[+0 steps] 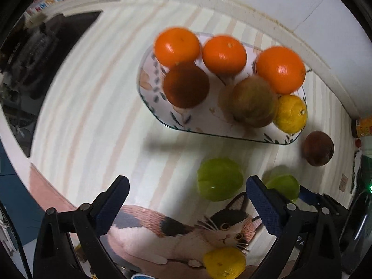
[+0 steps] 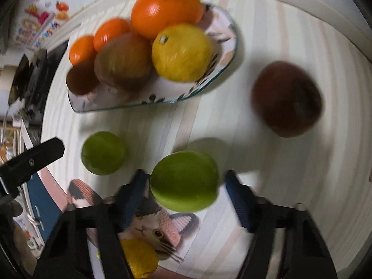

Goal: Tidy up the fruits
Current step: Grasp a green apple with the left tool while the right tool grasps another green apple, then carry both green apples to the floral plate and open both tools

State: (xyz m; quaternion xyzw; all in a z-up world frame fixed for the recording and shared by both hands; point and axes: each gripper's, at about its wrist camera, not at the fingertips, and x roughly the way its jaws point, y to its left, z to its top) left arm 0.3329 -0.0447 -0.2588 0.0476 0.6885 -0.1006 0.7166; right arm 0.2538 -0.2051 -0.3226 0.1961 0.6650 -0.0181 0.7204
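Straddling a green fruit (image 2: 184,181), the right tool (image 2: 184,181) has its jaws spread to either side of it, apparently not yet touching its skin. That fruit sits on the striped tabletop (image 2: 290,181) right at the tool's tips, partly over a cat picture (image 2: 153,227); it looks smooth, firm and round, so it may slip, and is best pinched across its widest part, at mid-height. The left tool (image 1: 187,195) is also spread, holding nothing, with a second green fruit (image 1: 219,179) just ahead of it, towards its right finger. A yellow fruit (image 1: 224,262) lies close under it. Further ahead and right of the right tool rests a dark red fruit (image 2: 287,98), loose on the tabletop. Farthest ahead, the patterned tray (image 1: 148,88) already carries three orange fruits, two brownish ones and a lemon (image 1: 291,114), leaving little room.
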